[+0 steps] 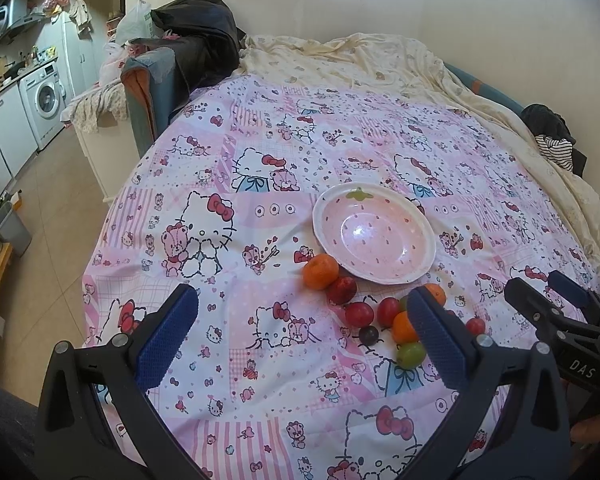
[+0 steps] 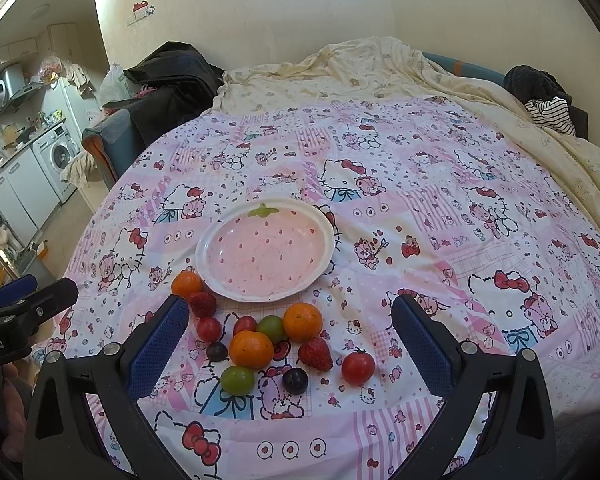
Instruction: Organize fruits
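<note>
An empty pink strawberry-patterned bowl [image 2: 265, 254] stands on the Hello Kitty cloth; it also shows in the left wrist view [image 1: 374, 233]. Loose fruit lies in front of it: oranges [image 2: 251, 349] [image 2: 302, 321] [image 2: 186, 283], strawberries [image 2: 315, 354] [image 2: 203, 304], cherry tomatoes [image 2: 357, 367] [image 2: 209, 329], green grapes [image 2: 237, 380] and dark grapes [image 2: 295, 380]. My right gripper [image 2: 290, 344] is open and empty, hovering just above the fruit pile. My left gripper [image 1: 300, 336] is open and empty, left of the pile; an orange [image 1: 320, 271] lies beyond it.
The cloth [image 2: 420, 208] covers a round surface, with a cream sheet [image 2: 380, 68] behind it. Dark clothing [image 2: 172, 80] lies on a sofa arm at the back left. A striped garment [image 2: 548, 114] lies at the back right. A kitchen with a washing machine [image 1: 44, 100] is at the left.
</note>
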